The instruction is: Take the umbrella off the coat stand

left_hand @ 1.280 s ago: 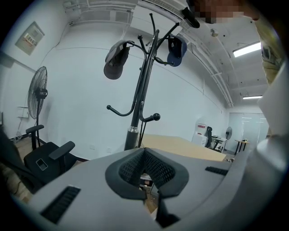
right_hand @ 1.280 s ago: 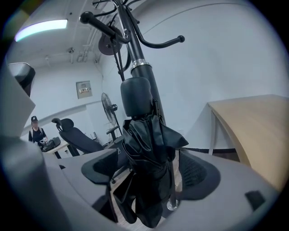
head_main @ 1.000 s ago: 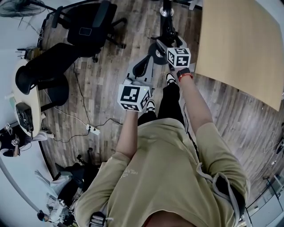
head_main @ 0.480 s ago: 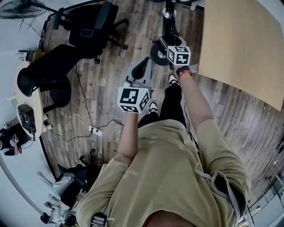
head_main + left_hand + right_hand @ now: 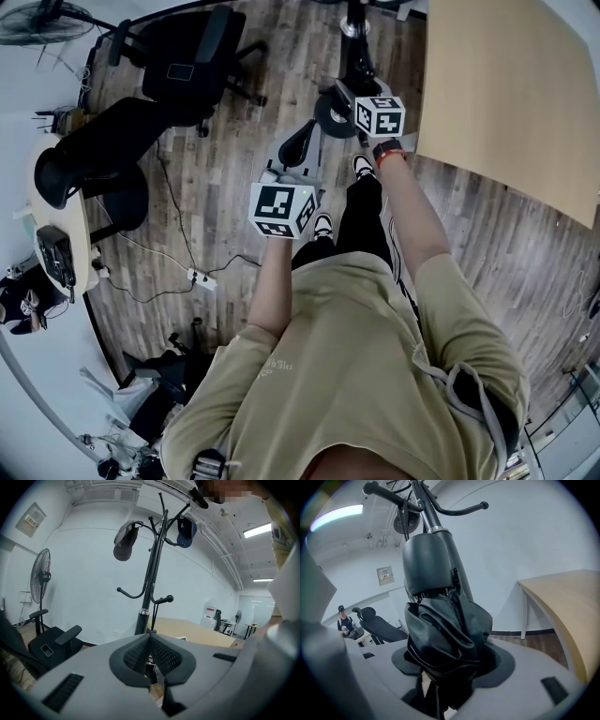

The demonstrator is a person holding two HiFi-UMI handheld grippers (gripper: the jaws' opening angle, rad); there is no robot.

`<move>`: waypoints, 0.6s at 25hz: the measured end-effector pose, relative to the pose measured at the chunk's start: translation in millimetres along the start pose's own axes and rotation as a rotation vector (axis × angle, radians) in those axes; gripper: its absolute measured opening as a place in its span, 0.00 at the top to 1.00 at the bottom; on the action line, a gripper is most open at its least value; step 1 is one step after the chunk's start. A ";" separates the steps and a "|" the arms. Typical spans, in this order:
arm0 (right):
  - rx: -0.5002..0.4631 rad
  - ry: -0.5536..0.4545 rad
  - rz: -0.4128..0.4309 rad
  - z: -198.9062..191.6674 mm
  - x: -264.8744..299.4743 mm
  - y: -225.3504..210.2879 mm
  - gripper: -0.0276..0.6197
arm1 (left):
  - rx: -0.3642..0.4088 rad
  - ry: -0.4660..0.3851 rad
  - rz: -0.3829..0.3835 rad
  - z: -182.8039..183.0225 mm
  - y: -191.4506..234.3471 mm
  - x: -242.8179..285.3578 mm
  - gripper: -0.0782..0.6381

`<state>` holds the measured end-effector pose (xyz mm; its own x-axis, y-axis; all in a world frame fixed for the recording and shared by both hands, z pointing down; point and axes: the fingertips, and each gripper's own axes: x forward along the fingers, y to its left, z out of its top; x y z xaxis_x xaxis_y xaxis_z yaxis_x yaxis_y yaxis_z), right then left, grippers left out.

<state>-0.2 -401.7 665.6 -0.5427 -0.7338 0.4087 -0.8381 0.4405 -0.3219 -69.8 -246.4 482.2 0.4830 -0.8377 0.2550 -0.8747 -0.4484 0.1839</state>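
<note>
Gripping the folded umbrella [image 5: 446,630] beside the coat stand [image 5: 433,524], the right tool [image 5: 443,684] has just been closing; the left tool [image 5: 151,662] is pinched together, empty.

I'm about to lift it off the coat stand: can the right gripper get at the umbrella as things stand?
Yes, it seems so: the umbrella already sits between the jaws of the right gripper, which have just been closing on its folded cloth; nothing blocks it.
</note>
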 end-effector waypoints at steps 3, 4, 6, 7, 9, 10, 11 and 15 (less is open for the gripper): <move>0.002 -0.005 0.001 -1.4 -1.9 0.8 0.51 | 0.002 0.004 -0.002 -2.6 -1.4 0.2 0.86; 0.004 -0.007 -0.005 -1.8 -3.2 0.5 0.51 | 0.002 0.004 -0.002 -2.5 -1.8 -0.5 0.86; 0.004 -0.006 -0.015 -3.3 -5.5 -0.4 0.51 | 0.001 0.001 -0.003 -1.6 -1.5 -1.6 0.86; 0.004 -0.003 -0.016 -3.9 -6.3 -0.6 0.51 | 0.001 -0.001 -0.002 -0.9 -0.8 -2.0 0.86; 0.005 0.009 -0.009 -5.1 -8.2 0.9 0.51 | -0.002 -0.004 0.002 0.9 -0.2 -2.8 0.86; 0.005 0.016 -0.002 -6.1 -9.7 2.5 0.51 | -0.005 -0.005 0.003 1.6 -0.6 -3.1 0.86; 0.006 0.021 0.006 -7.7 -11.4 4.4 0.51 | -0.006 -0.006 0.004 1.9 -1.2 -3.4 0.86; 0.022 0.019 0.030 -13.7 -20.5 12.0 0.51 | -0.009 -0.008 0.001 1.5 -5.5 -4.3 0.86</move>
<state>0.1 -374.3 665.0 -0.5685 -0.7104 0.4149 -0.8202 0.4504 -0.3527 -67.2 -240.8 478.7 0.4819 -0.8404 0.2478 -0.8747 -0.4448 0.1925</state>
